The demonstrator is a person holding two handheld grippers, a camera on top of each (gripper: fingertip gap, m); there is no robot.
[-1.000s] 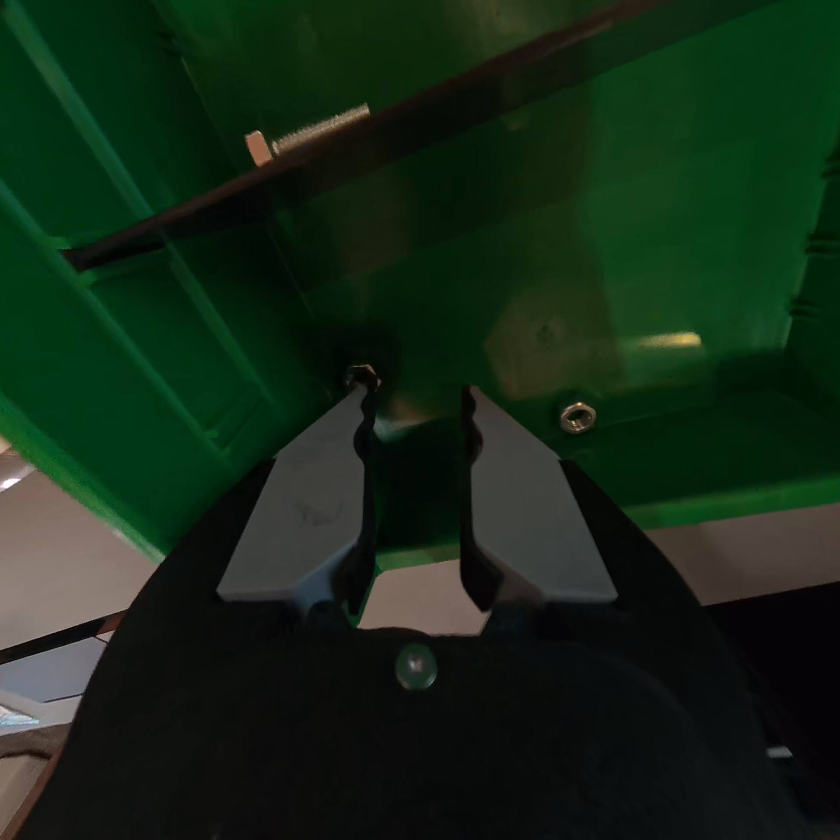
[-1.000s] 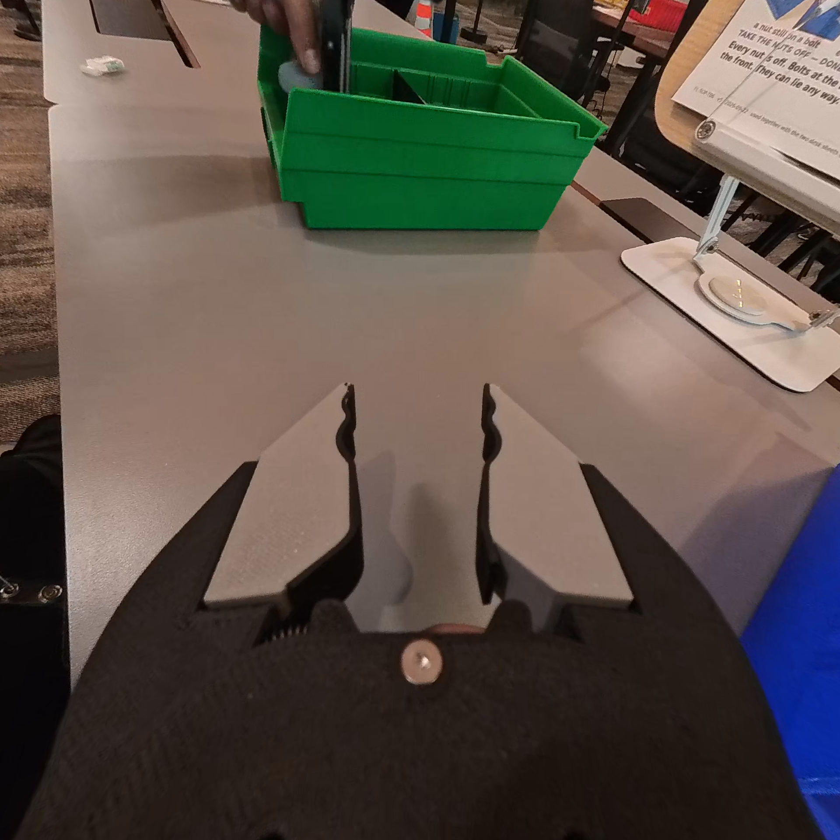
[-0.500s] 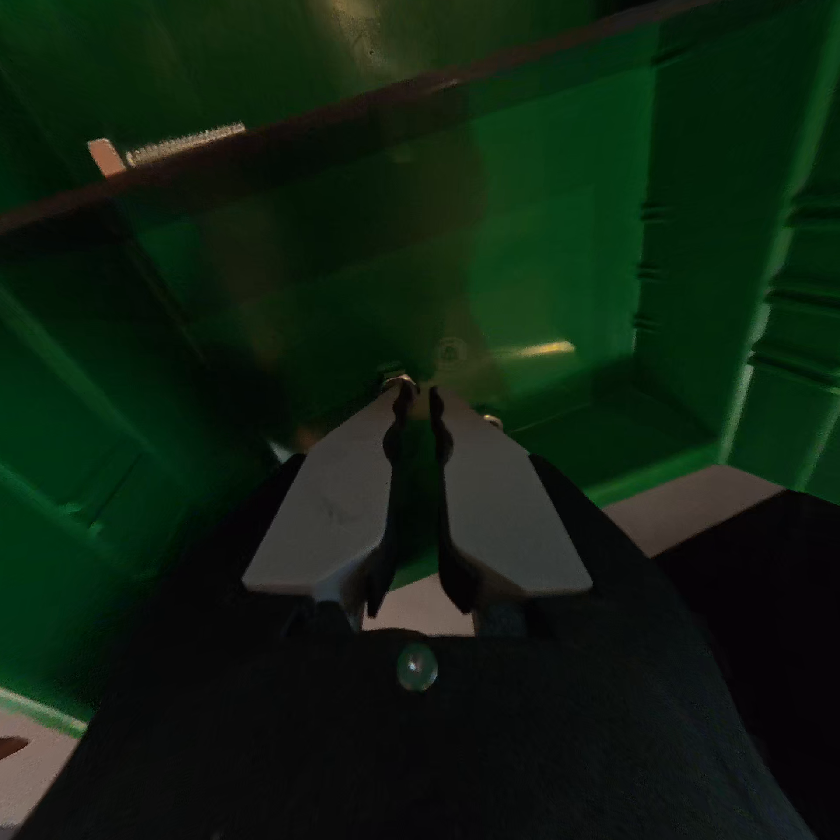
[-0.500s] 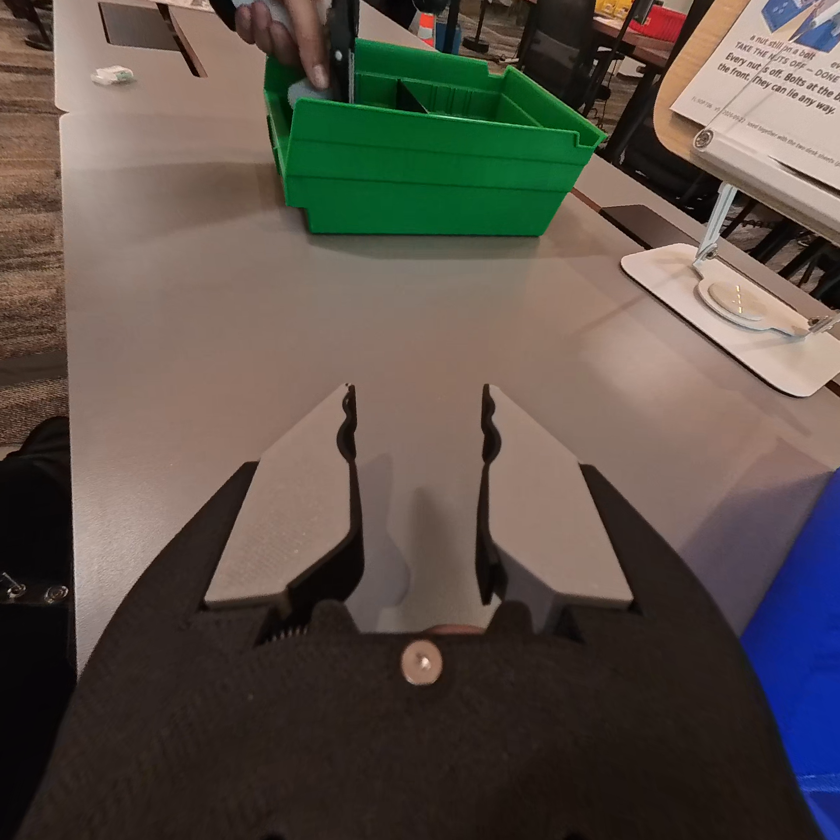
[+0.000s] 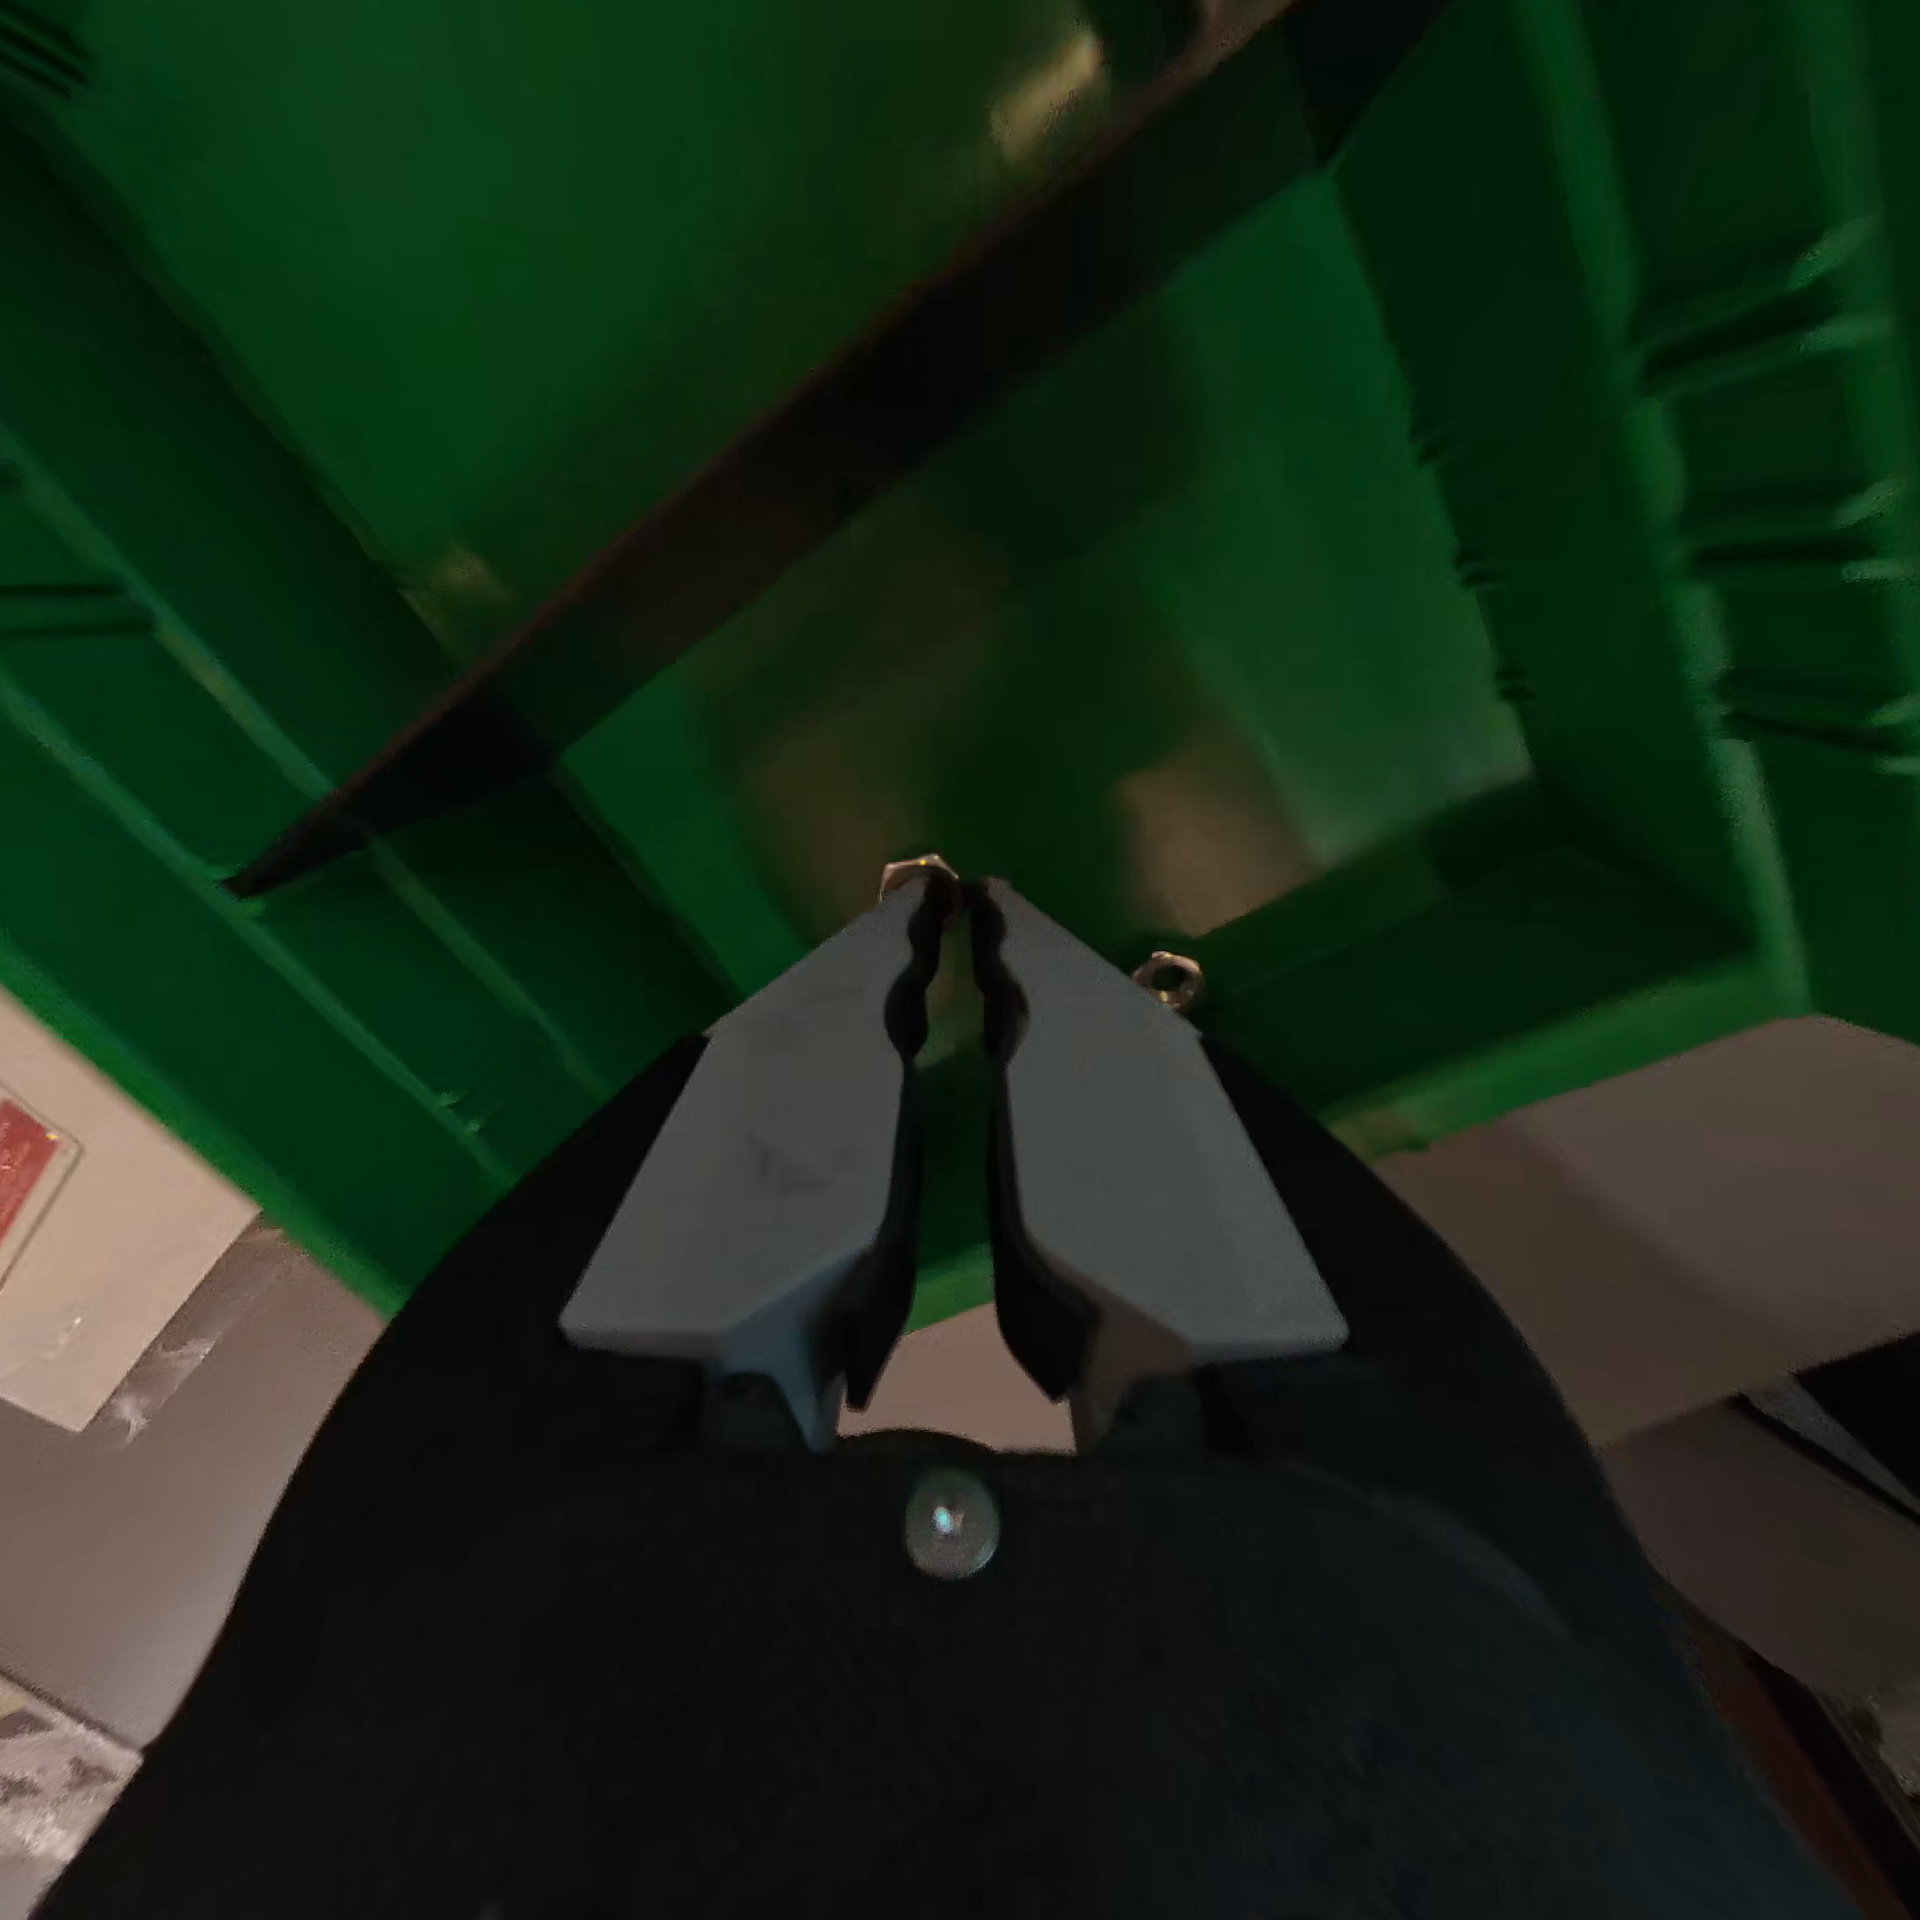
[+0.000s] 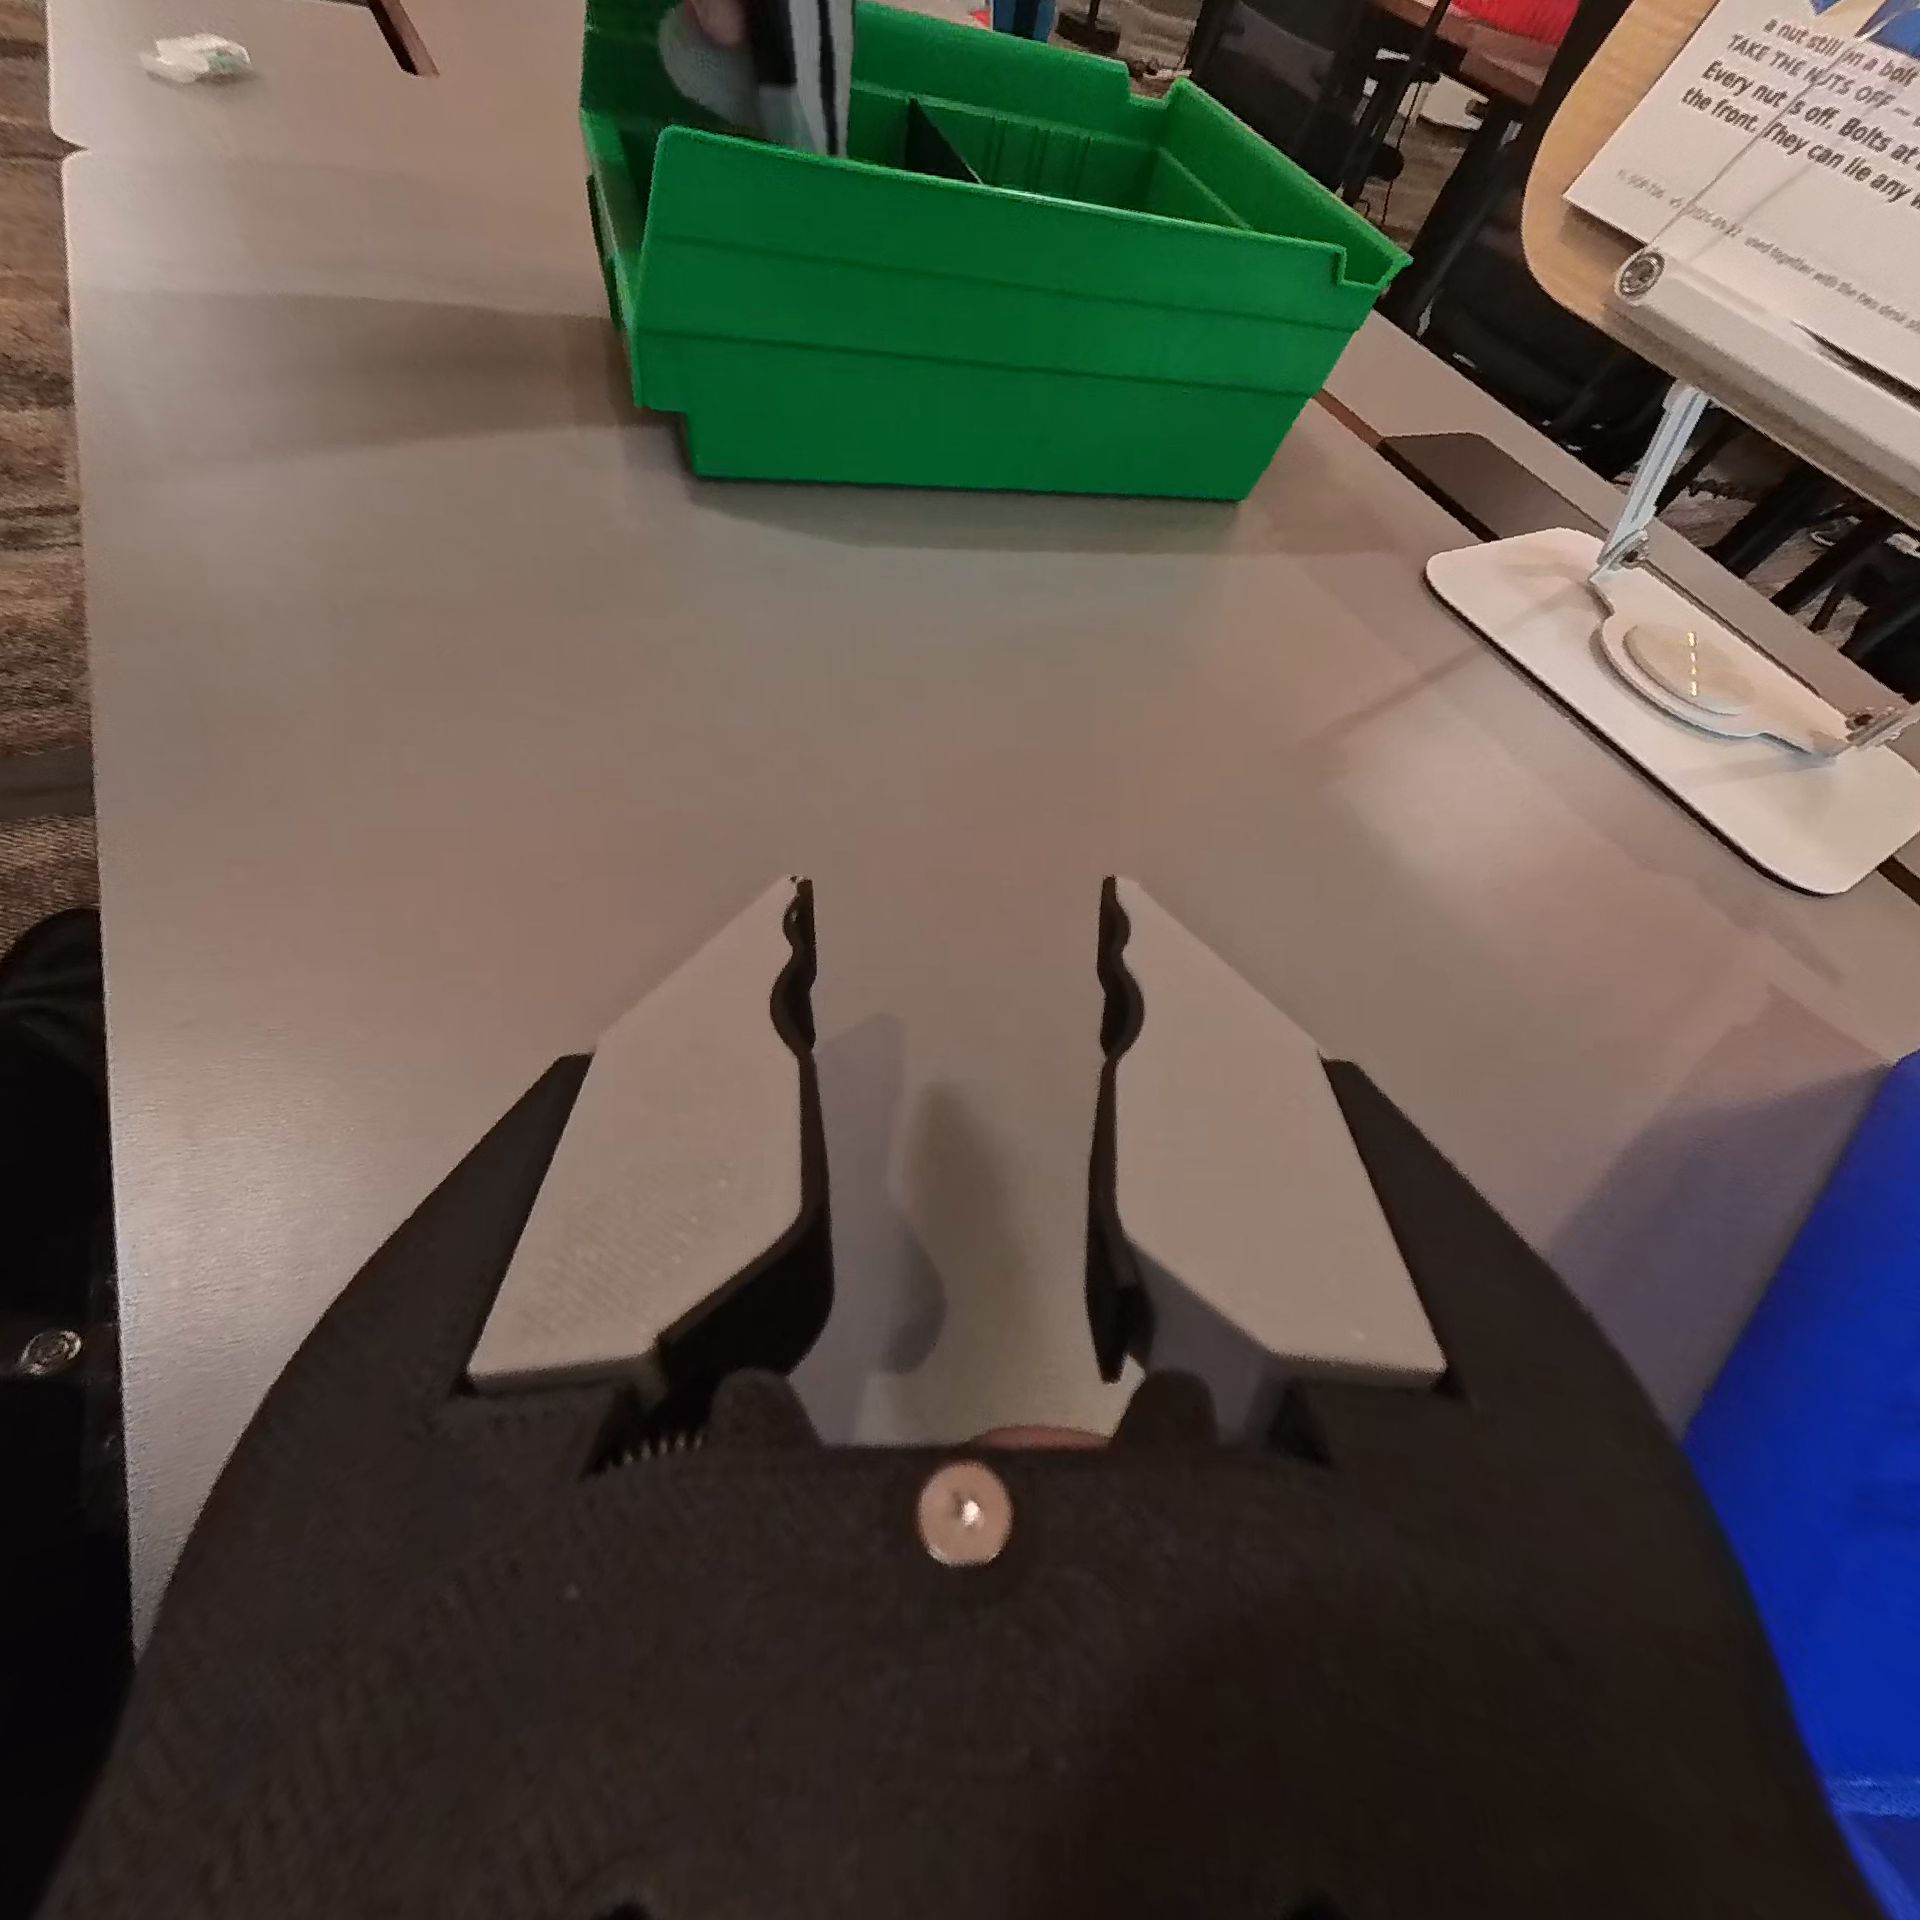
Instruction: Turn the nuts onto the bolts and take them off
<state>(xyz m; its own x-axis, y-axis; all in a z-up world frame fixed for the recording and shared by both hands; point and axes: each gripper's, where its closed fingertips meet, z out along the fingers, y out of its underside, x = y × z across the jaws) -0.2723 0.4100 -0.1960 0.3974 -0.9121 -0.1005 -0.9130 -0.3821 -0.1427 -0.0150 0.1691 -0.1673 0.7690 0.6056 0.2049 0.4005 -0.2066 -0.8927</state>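
Note:
My left gripper (image 5: 954, 896) is inside the green bin (image 5: 1558, 935), near its front compartment floor. Its jaws are nearly together, pinching a small silver nut (image 5: 914, 871) at the very tips. A second silver nut (image 5: 1169, 977) lies on the bin floor just right of the fingers. My right gripper (image 6: 956, 904) is open and empty, low over the grey table (image 6: 520, 675), well short of the green bin (image 6: 966, 343). In the right wrist view the left gripper (image 6: 795, 83) reaches down into the bin's left end. No bolt shows in either view.
A black divider (image 5: 883, 395) crosses the bin behind my left fingers. A white stand base (image 6: 1683, 707) holding a printed sheet stands at the table's right. A blue object (image 6: 1839, 1455) is at the right edge. A small white item (image 6: 197, 57) lies far left. The tips of one gripper are about 35 cm away from the tips of the other.
My left gripper has closed from open onto the nut at its tips and turned, so the bolt behind the divider has left its view. The right gripper stays open and has edged toward the bin.

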